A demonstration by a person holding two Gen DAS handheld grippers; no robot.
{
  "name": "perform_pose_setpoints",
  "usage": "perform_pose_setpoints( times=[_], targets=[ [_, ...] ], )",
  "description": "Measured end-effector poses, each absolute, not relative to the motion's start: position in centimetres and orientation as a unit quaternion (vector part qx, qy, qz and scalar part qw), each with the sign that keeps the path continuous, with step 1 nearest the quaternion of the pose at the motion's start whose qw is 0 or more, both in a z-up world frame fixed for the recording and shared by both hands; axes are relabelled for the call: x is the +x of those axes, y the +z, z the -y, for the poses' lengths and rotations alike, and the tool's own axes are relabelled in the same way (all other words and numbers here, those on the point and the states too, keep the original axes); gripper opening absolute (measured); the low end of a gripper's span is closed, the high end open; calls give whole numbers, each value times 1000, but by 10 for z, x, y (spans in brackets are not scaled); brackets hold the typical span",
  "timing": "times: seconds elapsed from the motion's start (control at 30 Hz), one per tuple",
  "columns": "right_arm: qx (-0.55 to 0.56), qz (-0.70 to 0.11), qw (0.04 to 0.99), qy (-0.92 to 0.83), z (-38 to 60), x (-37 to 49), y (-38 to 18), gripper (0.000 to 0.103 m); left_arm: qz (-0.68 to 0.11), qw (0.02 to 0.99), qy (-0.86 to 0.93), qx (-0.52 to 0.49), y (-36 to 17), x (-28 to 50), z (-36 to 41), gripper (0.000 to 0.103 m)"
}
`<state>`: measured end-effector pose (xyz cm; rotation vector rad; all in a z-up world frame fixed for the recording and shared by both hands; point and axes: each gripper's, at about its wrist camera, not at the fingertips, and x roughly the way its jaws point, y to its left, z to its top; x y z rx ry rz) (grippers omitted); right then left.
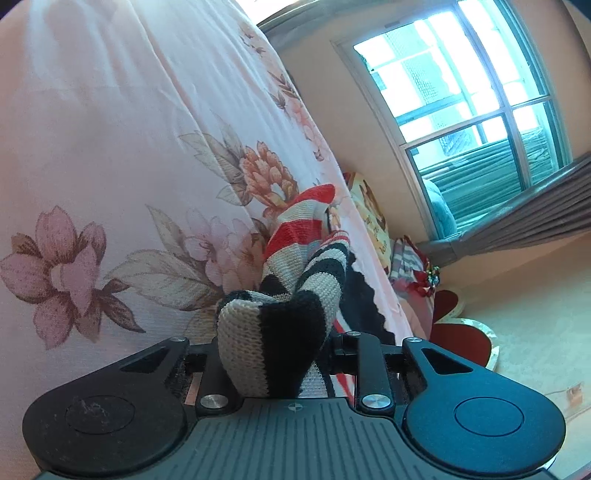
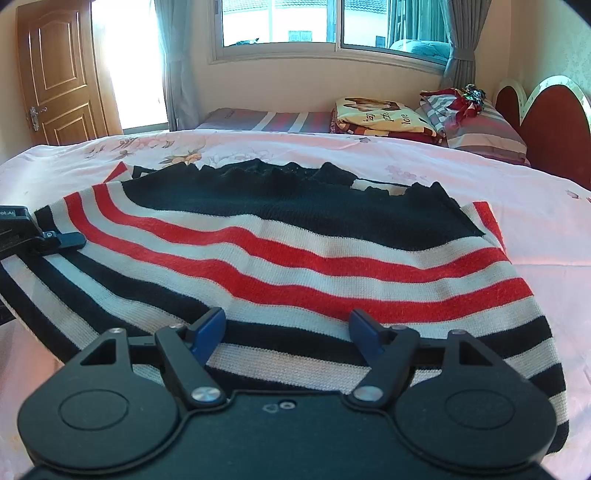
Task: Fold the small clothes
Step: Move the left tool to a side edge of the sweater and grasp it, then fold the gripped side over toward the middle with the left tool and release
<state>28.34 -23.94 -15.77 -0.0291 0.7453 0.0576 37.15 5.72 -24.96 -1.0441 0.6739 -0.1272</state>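
I see the striped sweater spread flat on the bed's pink floral sheet: a ribbed knit with a solid black chest, red and cream bands below it, then black and cream stripes toward me. My left gripper is pinching a bunched fold of the black-and-cream knit, which bulges thick and rounded out of the jaws; in the right wrist view that gripper sits at the sweater's left edge. My right gripper hangs over the near hem with its blue-tipped jaws spread and nothing between them. Beyond the bed lie a printed folded blanket, a striped pillow, a red heart-shaped headboard, a curtained window and a wooden door.
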Motion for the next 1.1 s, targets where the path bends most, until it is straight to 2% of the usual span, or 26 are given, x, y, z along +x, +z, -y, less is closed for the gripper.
perform_pose_setpoints(
  times=[0.13,0.27,0.37,0.53,0.67,0.7,0.73,0.77,0.8,0.83,0.93,1.1],
  targets=[
    [-15,-363,931,27,239,283,-158,73,-295,833,-109,-455,-221,379,-39,26],
    [-16,-358,933,26,237,280,-160,73,-279,867,-191,-367,-179,390,7,26],
    [21,-354,935,24,252,275,-150,63,-282,868,-268,-310,-157,400,57,26],
    [77,-349,934,-22,305,251,-137,64,-328,845,-353,-234,-164,401,150,26],
    [102,-359,926,-63,351,224,-138,61,-372,848,-339,-164,-186,392,194,28],
    [108,-361,924,-64,359,217,-138,59,-370,854,-334,-150,-186,389,197,32],
    [114,-361,923,-61,364,211,-137,58,-369,855,-336,-142,-184,386,200,50],
    [118,-361,923,-56,367,206,-137,58,-367,853,-346,-135,-178,383,204,61],
    [116,-360,924,-58,368,201,-136,60,-365,852,-353,-130,-172,379,207,81],
    [110,-358,925,-65,369,197,-134,61,-362,852,-357,-127,-162,375,209,92],
    [129,-355,923,-71,378,190,-129,61,-358,846,-371,-135,-142,367,207,94],
    [171,-335,924,-69,391,180,-110,63,-338,866,-325,-176,-124,356,157,94]
  ],
)
